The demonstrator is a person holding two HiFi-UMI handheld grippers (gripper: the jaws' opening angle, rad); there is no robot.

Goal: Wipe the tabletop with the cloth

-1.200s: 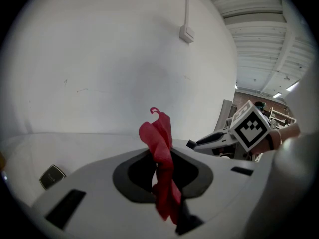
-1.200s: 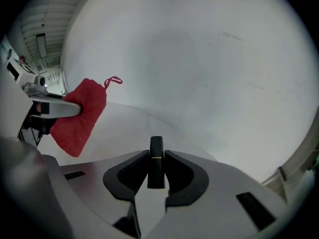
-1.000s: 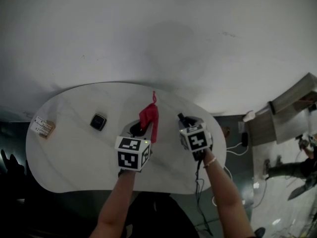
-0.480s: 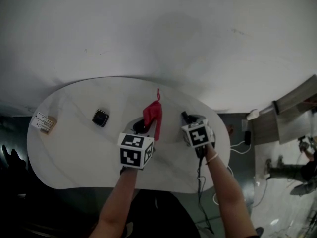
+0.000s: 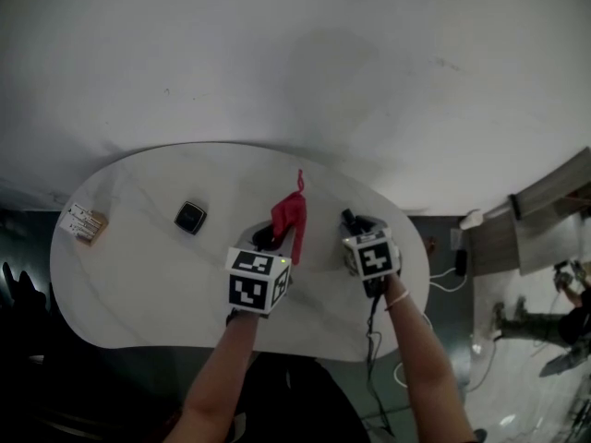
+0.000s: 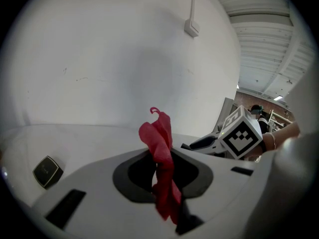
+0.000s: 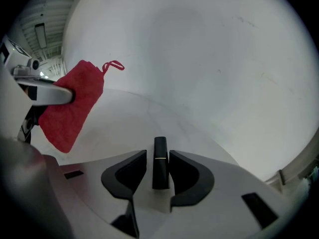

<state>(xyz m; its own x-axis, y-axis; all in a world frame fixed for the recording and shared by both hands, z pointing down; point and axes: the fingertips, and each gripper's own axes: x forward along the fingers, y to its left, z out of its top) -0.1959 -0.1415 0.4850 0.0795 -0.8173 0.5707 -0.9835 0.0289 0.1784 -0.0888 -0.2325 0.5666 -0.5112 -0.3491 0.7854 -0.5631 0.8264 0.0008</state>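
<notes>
left gripper (image 6: 162,159): fingers clamped on red cloth (image 6: 158,132), held above desk (image 5: 138,275) | right gripper (image 7: 158,156): fingers opening, black stick (image 7: 159,172) between them, narrow gaps either side

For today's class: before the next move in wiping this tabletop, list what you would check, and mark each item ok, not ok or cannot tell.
1. Cloth gripped: the red cloth is pinched in the left gripper. Ok.
2. Cloth on the tabletop: it is held up, off the surface. Not ok.
3. Right gripper free: a black tube stands between its opening jaws. Not ok.
4. Tube resting on the tabletop: cannot tell.
5. Wiping path free: a black square object and a small box lie on the left part. Not ok.
</notes>
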